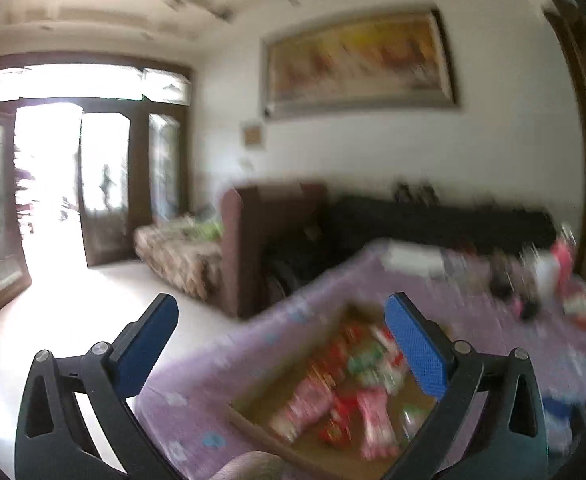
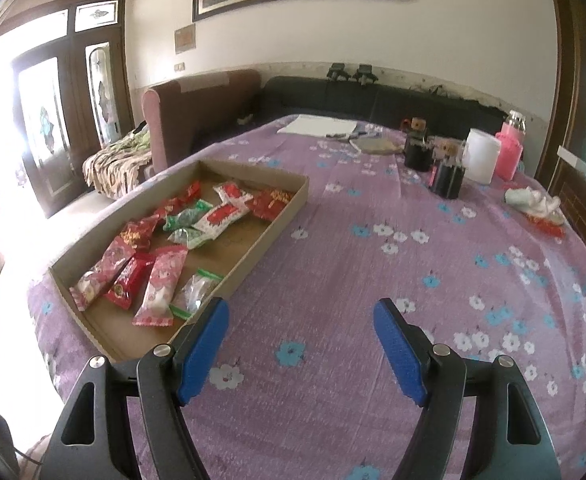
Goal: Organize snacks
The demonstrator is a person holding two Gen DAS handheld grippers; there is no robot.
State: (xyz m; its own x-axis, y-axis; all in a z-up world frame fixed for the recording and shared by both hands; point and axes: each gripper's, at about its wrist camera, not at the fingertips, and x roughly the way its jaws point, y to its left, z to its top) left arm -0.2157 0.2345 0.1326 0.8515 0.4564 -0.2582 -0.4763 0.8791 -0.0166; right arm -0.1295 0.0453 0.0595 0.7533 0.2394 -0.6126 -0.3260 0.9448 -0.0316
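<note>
- Left claw [image 1: 281, 344]: wide apart, nothing between the pads. View's badly smeared, so it's on the move, I'd say. It hangs above the desk's left edge, pointing out over the room.
- Cardboard tray [image 2: 253, 250]: sits on the left part of the desk [image 2: 373, 280], on the purple flowered cloth. Long axis runs from the near-left corner away toward the far middle. In the left view it lies under and just right of the left claw's centre line, right pad over the packets.
- Snack packets [image 2: 161, 284]: about a dozen, red, pink, green, a clear one w/ green ends. All loose inside the tray, lying every which way, most roughly along the tray's length.
- Right claw [image 2: 301, 348]: also spread open, empty, over bare cloth. Tray is ahead and to its left; left pad just beside the tray's near-right corner.
- One more red wrapper [image 2: 545, 224] lies far right by a crumpled cloth, well apart from the tray. Right claw is the nearer one for that; left claw is nearer the tray, by my read.
</note>
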